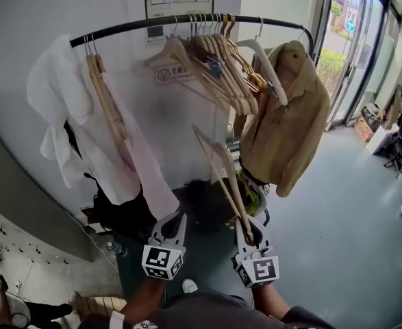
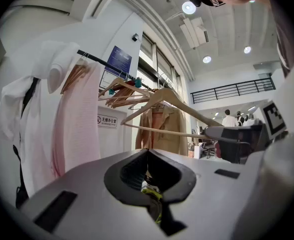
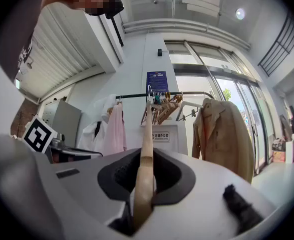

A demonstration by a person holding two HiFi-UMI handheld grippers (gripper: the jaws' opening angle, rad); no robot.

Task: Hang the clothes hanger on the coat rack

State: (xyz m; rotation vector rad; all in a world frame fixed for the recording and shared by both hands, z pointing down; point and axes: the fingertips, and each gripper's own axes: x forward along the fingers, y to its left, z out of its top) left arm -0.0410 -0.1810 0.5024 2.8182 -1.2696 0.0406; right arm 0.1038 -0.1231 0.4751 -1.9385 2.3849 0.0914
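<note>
1. The coat rack [image 1: 187, 20] rail ran across the top of the head view, from ten o'clock to one o'clock.
2. On it hung two garments [image 1: 77, 115] at the left end, a bunch of bare hangers [image 1: 221, 67] in the middle and a jacket [image 1: 290, 115] at the right end.
3. The clothes hanger [image 1: 224, 177] stood at six o'clock of the bunch, off the rail.
4. Its lower end sat between the jaws of the right gripper [image 1: 250, 230], and the left gripper [image 1: 175, 219] was near it at nine o'clock.
5. Glass doors [image 1: 355, 60] stood at three o'clock of the jacket.
</note>
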